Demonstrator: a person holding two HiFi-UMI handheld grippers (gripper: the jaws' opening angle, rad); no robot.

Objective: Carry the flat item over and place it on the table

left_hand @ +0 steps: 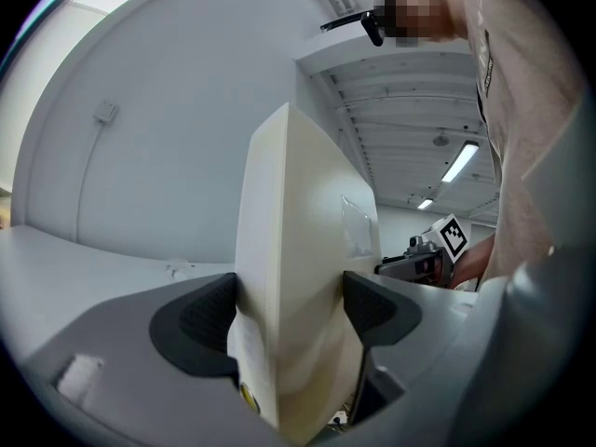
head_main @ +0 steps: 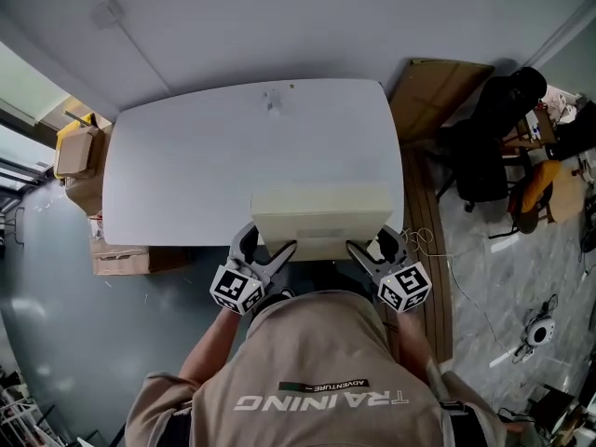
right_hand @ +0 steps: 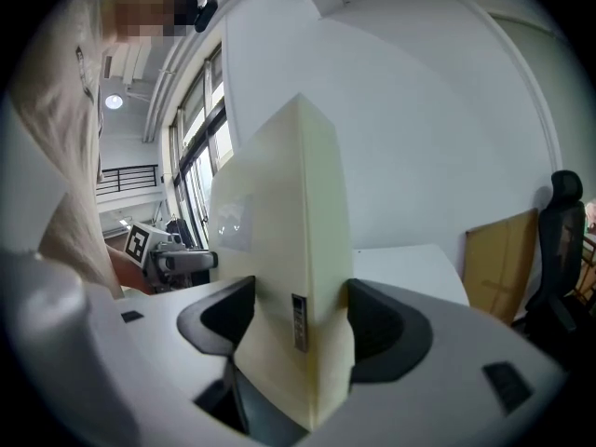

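A flat cream-coloured box (head_main: 321, 214) is held level over the near edge of the white table (head_main: 205, 156). My left gripper (head_main: 270, 257) is shut on its near-left part and my right gripper (head_main: 365, 253) on its near-right part. In the left gripper view the box (left_hand: 298, 277) stands edge-on between both dark pads (left_hand: 200, 319). In the right gripper view the box (right_hand: 293, 268) fills the gap between the jaws, with a small label on its edge. Whether the box touches the table is hidden.
Cardboard boxes (head_main: 79, 152) sit left of the table, and one (head_main: 116, 259) lies under its near-left corner. A flattened cardboard sheet (head_main: 433, 96) leans at the right, with a dark office chair (head_main: 489, 138) beyond it. A wall runs behind the table.
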